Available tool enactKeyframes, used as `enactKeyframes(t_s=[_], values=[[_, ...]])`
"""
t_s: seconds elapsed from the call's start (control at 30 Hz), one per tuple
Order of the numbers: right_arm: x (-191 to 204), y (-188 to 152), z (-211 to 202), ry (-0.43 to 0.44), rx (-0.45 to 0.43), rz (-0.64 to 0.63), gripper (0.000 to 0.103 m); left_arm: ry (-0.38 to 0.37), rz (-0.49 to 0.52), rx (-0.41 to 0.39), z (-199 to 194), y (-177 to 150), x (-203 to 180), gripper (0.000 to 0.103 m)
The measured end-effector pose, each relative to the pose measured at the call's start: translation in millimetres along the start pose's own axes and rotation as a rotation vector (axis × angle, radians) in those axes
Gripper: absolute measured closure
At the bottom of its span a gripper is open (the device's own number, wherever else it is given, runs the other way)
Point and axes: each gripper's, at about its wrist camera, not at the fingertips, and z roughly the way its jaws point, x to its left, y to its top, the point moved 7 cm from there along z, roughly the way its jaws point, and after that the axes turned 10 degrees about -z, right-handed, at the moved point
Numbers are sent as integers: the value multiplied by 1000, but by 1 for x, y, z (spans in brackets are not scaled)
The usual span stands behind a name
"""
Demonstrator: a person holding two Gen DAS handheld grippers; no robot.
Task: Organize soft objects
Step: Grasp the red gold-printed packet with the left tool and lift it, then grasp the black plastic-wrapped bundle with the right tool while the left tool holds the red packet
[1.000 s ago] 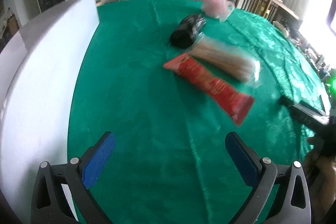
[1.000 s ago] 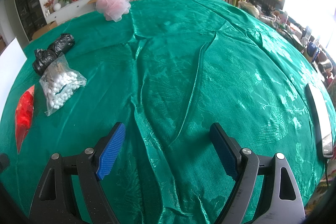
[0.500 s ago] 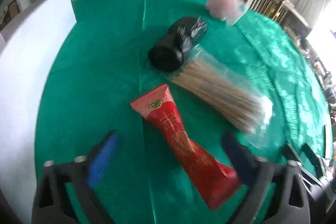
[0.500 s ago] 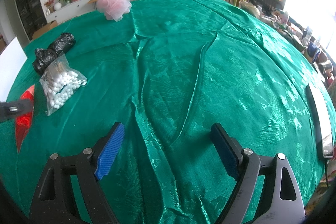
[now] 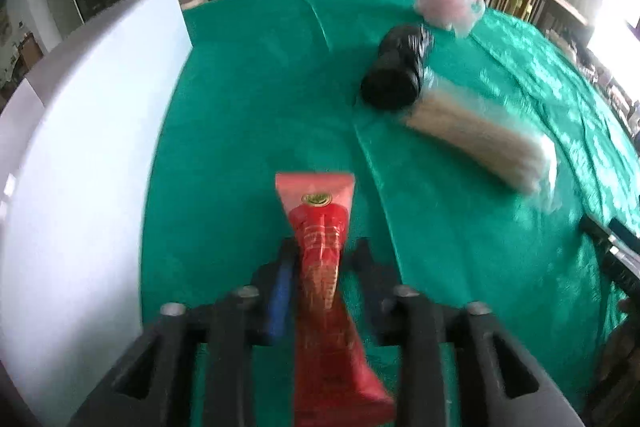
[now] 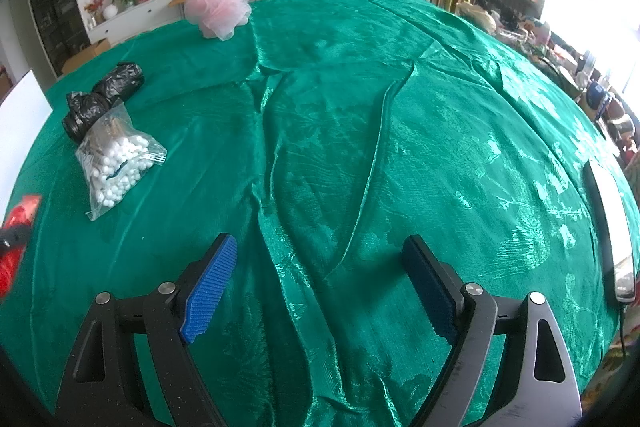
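Now left tool (image 5: 320, 255) closing around the red packet (image 5: 320, 239), contact unclear; right tool (image 6: 320, 267) spread wide, empty.

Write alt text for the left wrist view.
The left gripper has just been closing around a red packet on green cloth. Beyond lie a black bag roll, a clear bag of sticks and a pink pouf.

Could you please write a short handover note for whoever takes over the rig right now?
Left gripper: jaws have just been closing around the red packet, which lies between them; blur hides whether the pads press yet.
Right gripper: open, empty, above bare green cloth.
On the cloth: black bag roll touching the cotton swab bag; pink mesh puff further off. White box on the left.
Done: nothing visibly sorted. Left: all four items.
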Motion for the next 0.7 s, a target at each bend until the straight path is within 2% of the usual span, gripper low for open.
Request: enactKeyframes(t_s=[0.07,0.13,0.2,0.33,0.7], values=[[0,0,0,0,0,0,16,39,29,-42,1,-3,-3,13],[0,0,0,0,0,0,16,87,61,-90,4,-6,-4,6],[0,0,0,2,0,0,16,82,55,-129,4,-8,-1,3],[0,0,0,2,0,0,16,13,-27,-87,10,-7,13,0],[0,0,0,2,0,0,16,26,-28,-91,8,-7,11,0]])
